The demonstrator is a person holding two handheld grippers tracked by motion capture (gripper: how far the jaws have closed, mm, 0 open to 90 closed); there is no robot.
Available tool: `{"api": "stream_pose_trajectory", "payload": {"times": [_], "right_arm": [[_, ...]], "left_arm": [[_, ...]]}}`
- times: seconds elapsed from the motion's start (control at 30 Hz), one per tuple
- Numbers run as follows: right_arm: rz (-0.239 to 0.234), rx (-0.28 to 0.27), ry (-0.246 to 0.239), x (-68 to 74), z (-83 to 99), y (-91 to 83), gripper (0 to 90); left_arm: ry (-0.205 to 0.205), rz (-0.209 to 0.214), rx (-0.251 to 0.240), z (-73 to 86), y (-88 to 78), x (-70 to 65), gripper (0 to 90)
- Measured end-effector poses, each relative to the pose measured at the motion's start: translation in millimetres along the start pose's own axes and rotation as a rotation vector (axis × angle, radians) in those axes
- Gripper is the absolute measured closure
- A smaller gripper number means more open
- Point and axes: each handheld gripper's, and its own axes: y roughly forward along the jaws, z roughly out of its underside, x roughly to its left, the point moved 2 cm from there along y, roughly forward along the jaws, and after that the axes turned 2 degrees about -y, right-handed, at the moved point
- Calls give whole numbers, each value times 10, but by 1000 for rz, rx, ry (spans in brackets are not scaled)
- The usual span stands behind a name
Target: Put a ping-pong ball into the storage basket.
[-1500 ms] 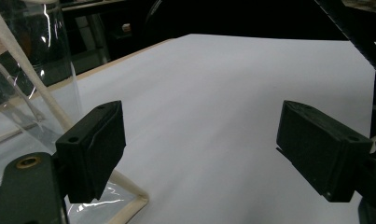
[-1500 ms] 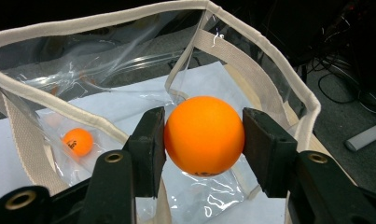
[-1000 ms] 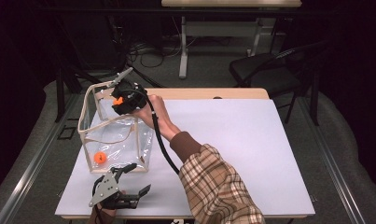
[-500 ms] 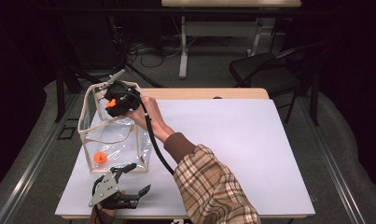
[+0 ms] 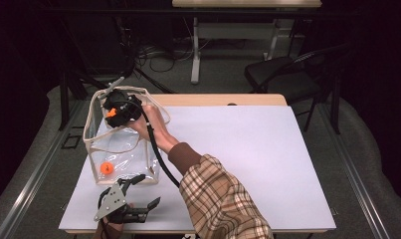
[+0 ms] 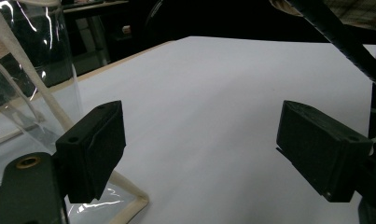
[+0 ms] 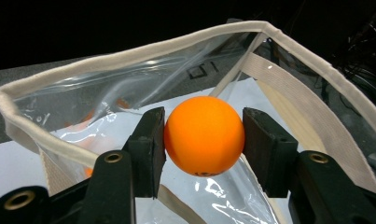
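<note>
The bench (image 5: 248, 149) carries a clear soft-walled bag (image 5: 119, 164) with a cloth-bound rim, standing open near its left edge. The right claw (image 7: 204, 135) is clamped on an orange ball (image 7: 205, 136) above the bag mouth. The ball looks light, rigid and smooth; grip it across its widest part. A second ball (image 5: 106, 168) lies inside. The left claw (image 6: 199, 154) stands apart, empty, beside the bag.

Orange ball (image 7: 204, 136), clear bag (image 5: 119, 154) with beige trim, black tongs (image 7: 204, 140), plaid sleeve (image 5: 223, 204), white table (image 5: 248, 149)
</note>
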Motion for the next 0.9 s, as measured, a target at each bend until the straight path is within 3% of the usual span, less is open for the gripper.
{"api": "stream_pose_trajectory", "payload": {"times": [0.33, 0.47, 0.7, 0.9], "right_arm": [[-19, 13, -13, 117, -30, 147, 500], [-42, 4, -8, 146, -35, 150, 402], [-66, -20, 2, 115, -26, -39, 281], [-53, -39, 8, 36, 84, -260, 195]], "left_arm": [[-1, 1, -4, 2, -7, 4, 155], [-3, 0, -4, 3, -11, 3, 155], [1, 1, -2, 1, -11, 4, 155], [1, -1, -3, 1, -5, 0, 155]]}}
